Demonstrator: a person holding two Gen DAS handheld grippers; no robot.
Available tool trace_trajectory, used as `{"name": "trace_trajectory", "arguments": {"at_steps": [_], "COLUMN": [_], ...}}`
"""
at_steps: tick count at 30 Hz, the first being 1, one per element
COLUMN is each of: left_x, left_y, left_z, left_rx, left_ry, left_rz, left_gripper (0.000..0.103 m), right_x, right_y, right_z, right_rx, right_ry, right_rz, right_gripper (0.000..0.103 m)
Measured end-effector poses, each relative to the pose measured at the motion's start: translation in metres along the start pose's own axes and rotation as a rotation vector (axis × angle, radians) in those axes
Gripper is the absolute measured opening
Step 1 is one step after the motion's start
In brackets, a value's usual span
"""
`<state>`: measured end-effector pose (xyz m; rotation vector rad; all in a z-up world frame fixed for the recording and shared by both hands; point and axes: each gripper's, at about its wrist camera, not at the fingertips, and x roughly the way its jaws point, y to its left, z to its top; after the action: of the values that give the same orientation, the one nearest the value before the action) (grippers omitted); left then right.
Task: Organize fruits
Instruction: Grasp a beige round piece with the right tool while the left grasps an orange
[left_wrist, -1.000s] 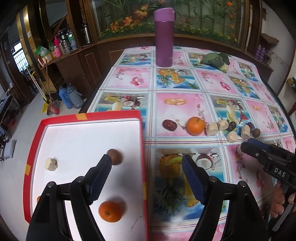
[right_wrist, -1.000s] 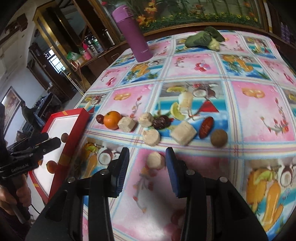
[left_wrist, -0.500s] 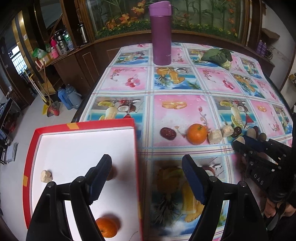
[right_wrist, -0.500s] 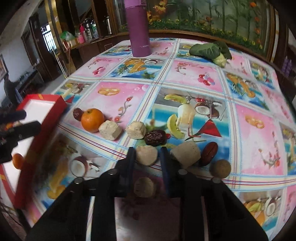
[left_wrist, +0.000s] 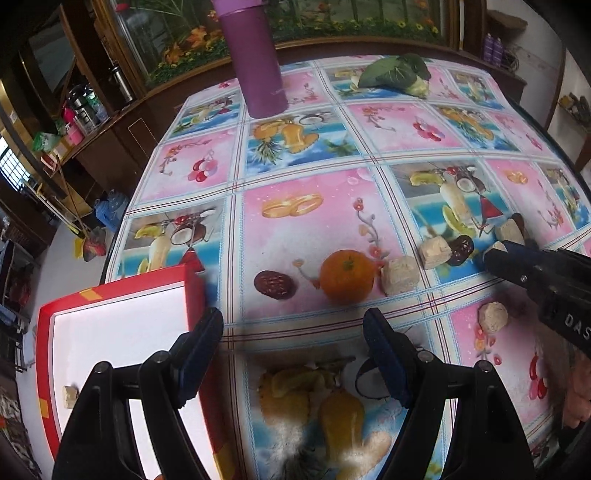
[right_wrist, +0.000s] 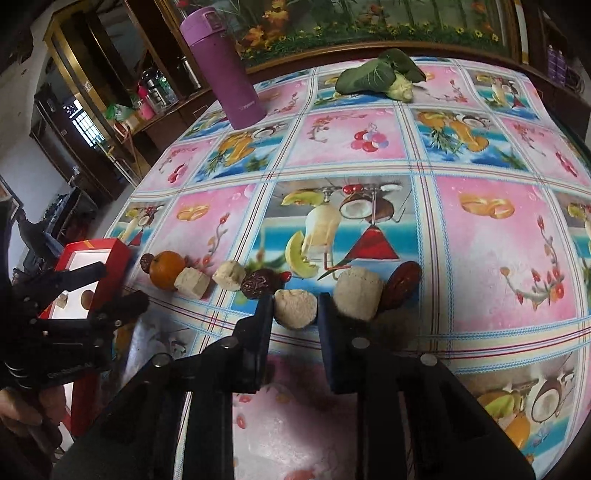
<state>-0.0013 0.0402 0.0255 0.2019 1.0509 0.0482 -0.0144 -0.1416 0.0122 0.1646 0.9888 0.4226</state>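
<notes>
On the flowered tablecloth lies a row of fruit pieces: a dark date (left_wrist: 275, 285), an orange (left_wrist: 346, 275) (right_wrist: 166, 268), beige cubes (left_wrist: 400, 275) and more dates (right_wrist: 400, 282). My right gripper (right_wrist: 295, 320) grips a round beige piece (right_wrist: 295, 308) at its fingertips, in the middle of the row. Another beige piece (left_wrist: 493, 315) lies on the cloth under that gripper's body. My left gripper (left_wrist: 293, 350) hangs open and empty just short of the orange, beside the red tray (left_wrist: 122, 291). The tray holds a beige bit (left_wrist: 70, 397) and a brown fruit (right_wrist: 87, 297).
A tall purple flask (left_wrist: 258, 62) stands at the table's far side, and a green leafy vegetable (left_wrist: 395, 72) lies to its right. A hand (left_wrist: 580, 398) holds the right gripper at the near right. Dark cabinets and floor clutter lie beyond the table's left edge.
The left gripper has swung right, off the tray and toward the orange. The right gripper went forward past one beige piece and narrowed its jaws onto the round beige piece.
</notes>
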Motion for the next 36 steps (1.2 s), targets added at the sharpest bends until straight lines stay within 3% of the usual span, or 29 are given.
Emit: {"name": "trace_trajectory", "arguments": {"at_steps": [18, 21, 23, 26, 36], "left_x": [0.026, 0.022, 0.018, 0.016, 0.015], "left_y": [-0.016, -0.014, -0.013, -0.014, -0.022], "left_z": [0.019, 0.02, 0.022, 0.022, 0.019], "left_rx": [0.043, 0.027, 0.014, 0.013, 0.058], "left_ry": [-0.013, -0.041, -0.055, -0.058, -0.071], "left_rz": [-0.035, -0.037, -0.063, -0.08, -0.056], "left_gripper": [0.077, 0.065, 0.047, 0.037, 0.036], "right_x": [0.001, 0.001, 0.0, -0.001, -0.002], "right_y": [0.004, 0.004, 0.004, 0.004, 0.003], "right_z": [-0.001, -0.001, -0.001, -0.001, -0.001], "right_rx": [0.004, 0.003, 0.001, 0.001, 0.004], "right_ry": [0.018, 0.016, 0.012, 0.005, 0.001], "right_rz": [0.027, 0.028, 0.028, 0.027, 0.023], "right_gripper": [0.026, 0.026, 0.026, 0.026, 0.026]}}
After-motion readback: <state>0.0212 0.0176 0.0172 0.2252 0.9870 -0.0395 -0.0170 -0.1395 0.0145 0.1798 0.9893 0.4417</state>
